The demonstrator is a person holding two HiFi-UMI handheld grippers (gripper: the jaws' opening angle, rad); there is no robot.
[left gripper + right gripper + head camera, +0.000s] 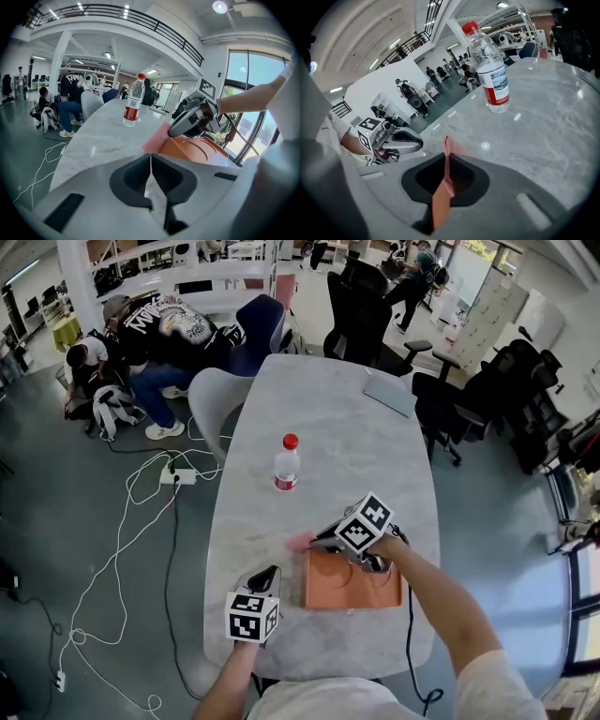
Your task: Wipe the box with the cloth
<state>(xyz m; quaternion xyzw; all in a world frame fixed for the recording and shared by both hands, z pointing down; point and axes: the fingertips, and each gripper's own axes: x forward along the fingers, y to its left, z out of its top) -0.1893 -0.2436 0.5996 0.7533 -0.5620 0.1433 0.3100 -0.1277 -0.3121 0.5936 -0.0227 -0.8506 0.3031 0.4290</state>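
As right hand-held gripper [446, 161] pinches cloth [300, 542] at box [352, 583], left hand-held gripper [151, 161] clenched, bottle label [496, 93] illegible

We are seeing the box [352, 582] lying on the table [328, 409] near our edge, the cloth [300, 542] at its far-left corner, 1 bottle [287, 463] standing beyond, and the left gripper [271, 571] just left of the box.
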